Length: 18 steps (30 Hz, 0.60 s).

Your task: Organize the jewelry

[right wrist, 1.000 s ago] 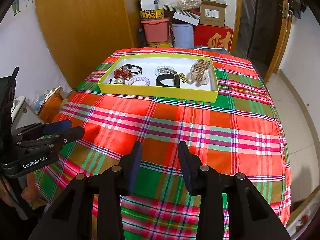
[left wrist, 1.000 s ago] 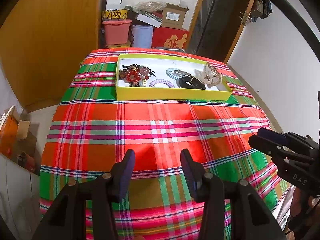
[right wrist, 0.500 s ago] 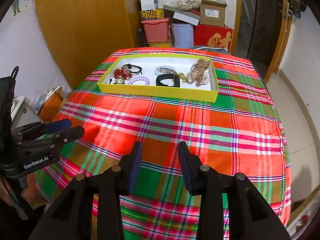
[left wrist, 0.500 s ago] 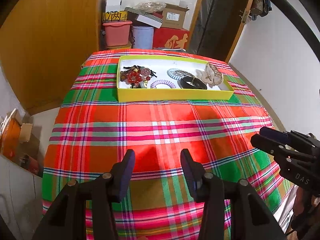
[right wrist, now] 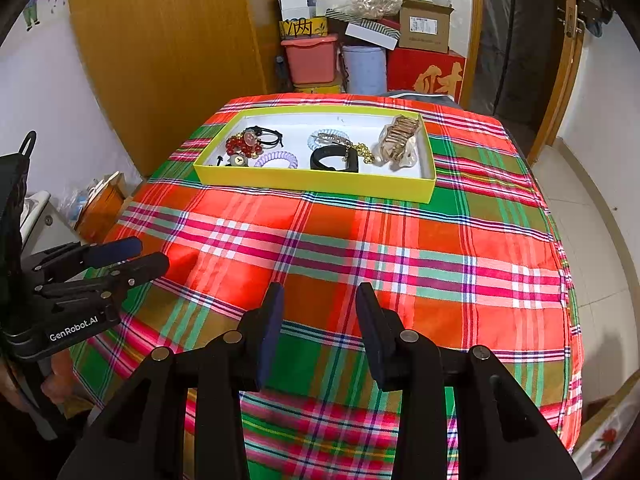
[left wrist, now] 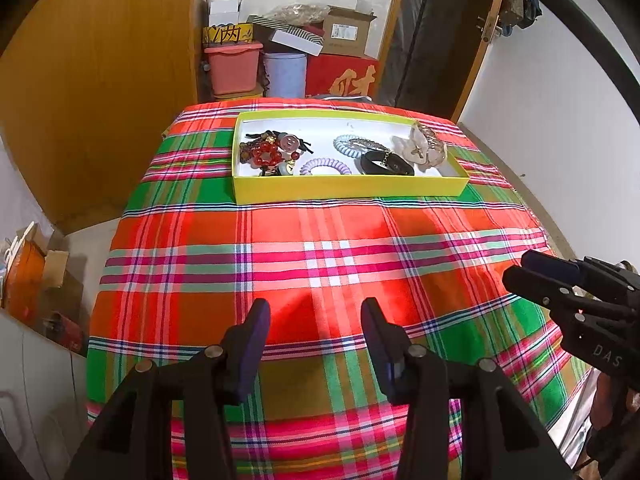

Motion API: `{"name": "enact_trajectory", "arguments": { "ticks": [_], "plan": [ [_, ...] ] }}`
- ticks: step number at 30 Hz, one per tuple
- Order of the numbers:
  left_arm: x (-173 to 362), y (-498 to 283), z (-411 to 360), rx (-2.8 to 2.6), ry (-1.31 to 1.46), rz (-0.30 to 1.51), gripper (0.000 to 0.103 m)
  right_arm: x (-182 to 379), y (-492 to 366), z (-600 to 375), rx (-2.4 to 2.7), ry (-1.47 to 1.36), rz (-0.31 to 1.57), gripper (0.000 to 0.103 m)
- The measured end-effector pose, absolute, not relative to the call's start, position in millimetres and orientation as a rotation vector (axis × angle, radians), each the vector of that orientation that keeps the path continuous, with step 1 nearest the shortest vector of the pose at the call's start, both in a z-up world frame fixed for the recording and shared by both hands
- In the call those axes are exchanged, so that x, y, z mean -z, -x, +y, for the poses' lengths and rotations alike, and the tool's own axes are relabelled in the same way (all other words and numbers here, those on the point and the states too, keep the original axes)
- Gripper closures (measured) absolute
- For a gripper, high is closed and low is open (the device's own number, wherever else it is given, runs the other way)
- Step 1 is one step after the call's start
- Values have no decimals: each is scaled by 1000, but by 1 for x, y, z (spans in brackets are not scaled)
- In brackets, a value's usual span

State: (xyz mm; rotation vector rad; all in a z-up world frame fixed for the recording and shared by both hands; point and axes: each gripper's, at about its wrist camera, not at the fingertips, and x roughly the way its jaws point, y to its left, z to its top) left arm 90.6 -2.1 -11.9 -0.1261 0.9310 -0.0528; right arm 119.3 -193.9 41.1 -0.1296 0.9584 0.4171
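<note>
The desk (right wrist: 400,248) under its plaid cloth carried the yellow tray (right wrist: 312,180) at its far end, and every piece of jewelry in view lay inside that tray. Largest to smallest: the gold-and-clear hair claw (right wrist: 398,142) sat at the tray's right end, the black band (right wrist: 334,159) near its middle, the red bead bracelet (right wrist: 239,146) in a tangle at its left end, and the lilac coil tie (right wrist: 277,159) against the tray's near wall.

That layout would fit jewelry already gathered into the tray or jewelry waiting there to be sorted — the pictures did not settle which. Any pick would go best one piece at a time, taken from above and clear of the tangle.

The left gripper (left wrist: 314,330) and right gripper (right wrist: 318,314) hung over the desk's near edge, well short of the tray — both sets of jaws apart and holding nothing.
</note>
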Motion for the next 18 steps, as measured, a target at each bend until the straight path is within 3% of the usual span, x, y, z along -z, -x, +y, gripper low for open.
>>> {"name": "enact_trajectory", "arguments": {
  "ticks": [18],
  "plan": [
    [14, -90, -2, 57, 138, 929, 56, -40, -120, -195, -416, 130, 958, 65]
  ]
}}
